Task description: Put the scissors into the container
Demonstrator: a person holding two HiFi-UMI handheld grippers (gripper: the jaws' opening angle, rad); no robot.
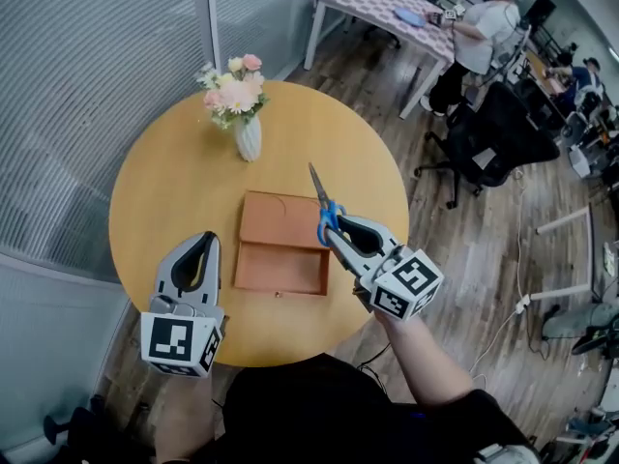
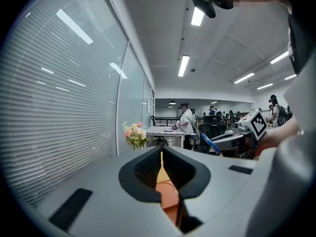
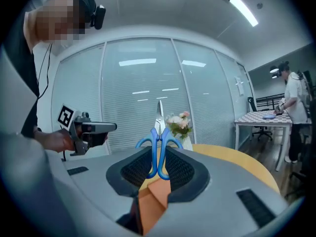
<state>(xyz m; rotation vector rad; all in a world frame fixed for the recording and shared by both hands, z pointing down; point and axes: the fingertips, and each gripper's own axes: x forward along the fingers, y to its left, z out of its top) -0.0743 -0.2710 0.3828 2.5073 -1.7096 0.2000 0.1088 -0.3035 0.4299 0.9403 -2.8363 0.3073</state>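
Blue-handled scissors (image 1: 325,211) are clamped by their handles in my right gripper (image 1: 335,232), blades pointing up and away. They hang above the right edge of the open brown box-like container (image 1: 282,269) in the middle of the round wooden table (image 1: 164,191). In the right gripper view the scissors (image 3: 159,143) stand upright between the jaws of the right gripper (image 3: 159,156), with the container (image 3: 150,197) below. My left gripper (image 1: 205,240) hovers left of the container, shut, with nothing in it. In its own view the left gripper (image 2: 161,154) shows only a slit, with the container (image 2: 169,191) underneath.
A white vase of pink flowers (image 1: 247,133) stands behind the container, near the table's far edge. Glass walls with blinds (image 1: 87,75) run along the left. A person (image 1: 479,37) at a patterned table and office chairs (image 1: 498,133) are beyond on the right.
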